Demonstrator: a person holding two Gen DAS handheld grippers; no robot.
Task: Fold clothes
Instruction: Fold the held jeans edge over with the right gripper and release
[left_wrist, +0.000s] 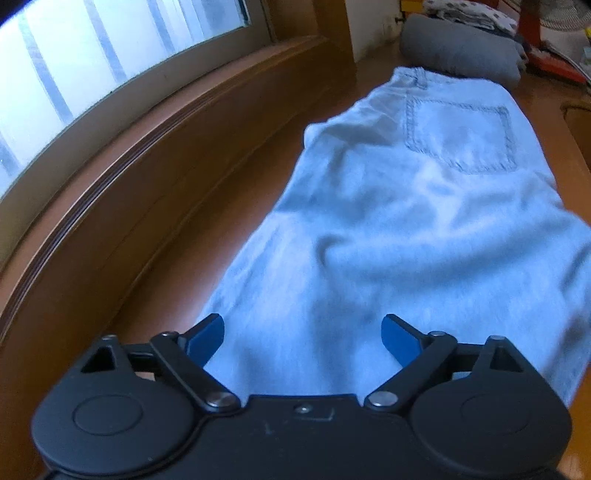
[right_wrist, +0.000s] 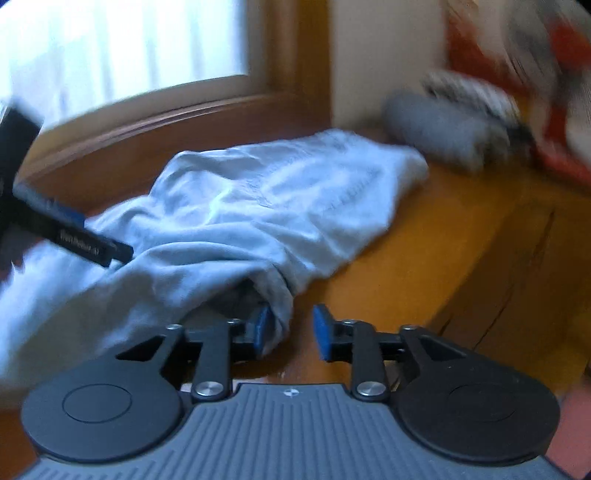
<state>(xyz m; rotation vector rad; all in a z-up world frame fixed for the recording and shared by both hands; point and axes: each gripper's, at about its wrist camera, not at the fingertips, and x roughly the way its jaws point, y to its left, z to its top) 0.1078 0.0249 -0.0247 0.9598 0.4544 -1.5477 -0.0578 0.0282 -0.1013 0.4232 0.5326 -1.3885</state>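
A pair of light blue jeans lies along the wooden bench, back pocket up and waistband at the far end. My left gripper hovers low over the near leg part, jaws wide apart with nothing pinched. In the right wrist view the jeans are rumpled, and a folded edge hangs beside the left pad of my right gripper. That gripper's blue pads stand apart with bare wood showing between them. One black finger of the left gripper rests over the cloth at the left.
A folded grey garment and patterned cloth lie past the waistband, beside a red fan stand. A window with a raised wooden sill runs along the left. The bench drops away at its right edge.
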